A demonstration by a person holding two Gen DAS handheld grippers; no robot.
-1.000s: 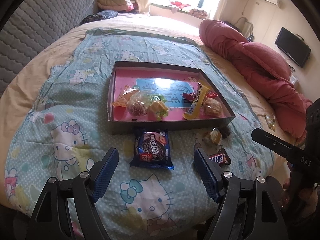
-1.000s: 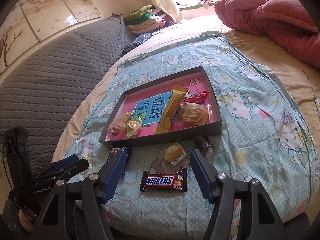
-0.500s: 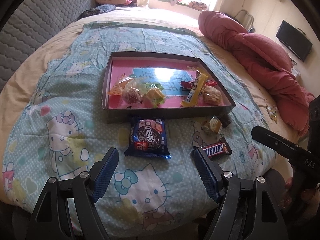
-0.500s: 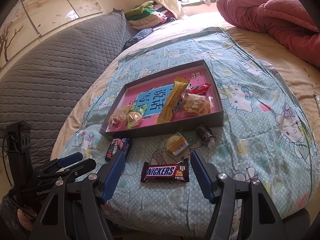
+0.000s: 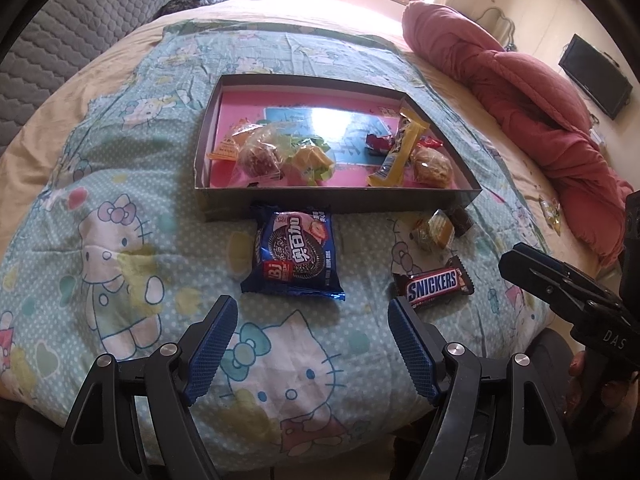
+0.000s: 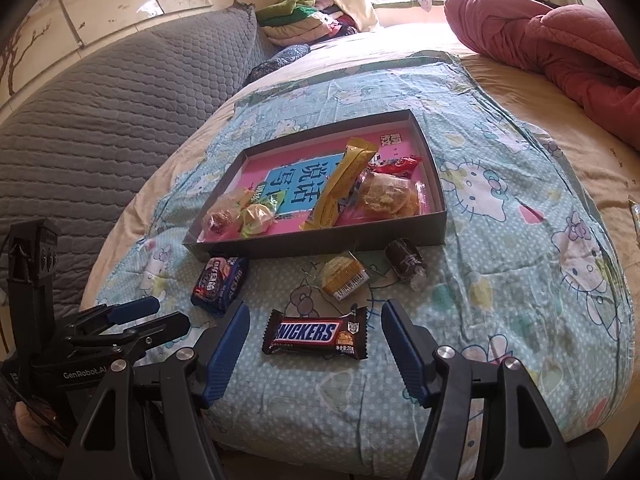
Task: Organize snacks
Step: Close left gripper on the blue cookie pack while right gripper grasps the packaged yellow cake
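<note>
A shallow dark box with a pink floor lies on the Hello Kitty blanket and holds several wrapped snacks. In front of it lie a blue Oreo pack, a Snickers bar, a small yellow cake and a small dark roll. My left gripper is open and empty just short of the Oreo pack. My right gripper is open and empty, with the Snickers bar between its fingers' line.
A red quilt is bunched at the bed's right. A grey padded headboard stands at the left, folded clothes at the far end. A loose yellow packet lies on the sheet at the right. The bed edge is just below both grippers.
Both grippers have pulled back and lowered a little toward the near edge of the bed. The snacks have not moved. Both stay open.
</note>
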